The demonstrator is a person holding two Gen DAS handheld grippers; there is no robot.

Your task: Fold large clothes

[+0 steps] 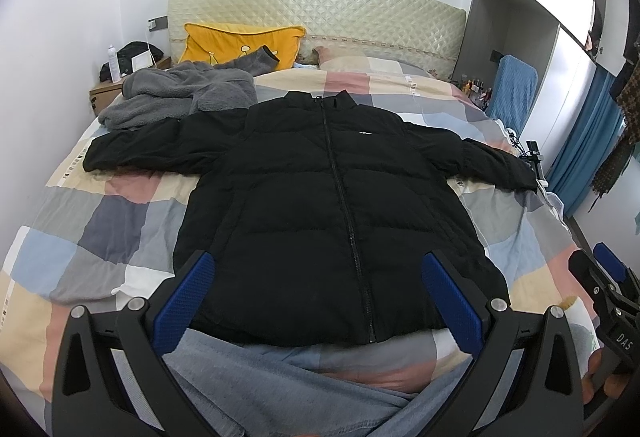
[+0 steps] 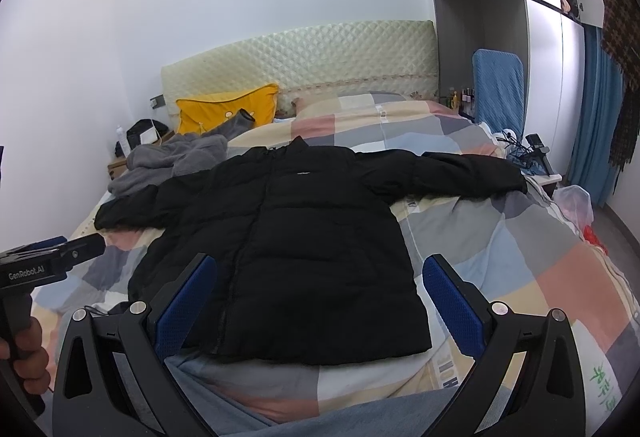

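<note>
Both tongs, left [image 1: 318, 293] and right [image 2: 320, 297], wide apart, empty, above black jacket [image 1: 320, 205].

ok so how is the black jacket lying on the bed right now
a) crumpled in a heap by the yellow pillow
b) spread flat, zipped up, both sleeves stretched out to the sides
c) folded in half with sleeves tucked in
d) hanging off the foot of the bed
b: the black jacket lies flat on the checked quilt, zipper closed down the front, one sleeve reaching toward each side of the bed, and neither hand-held gripper touches it.

left tongs [image 1: 318, 293] open wide, right tongs [image 2: 320, 297] likewise
</note>
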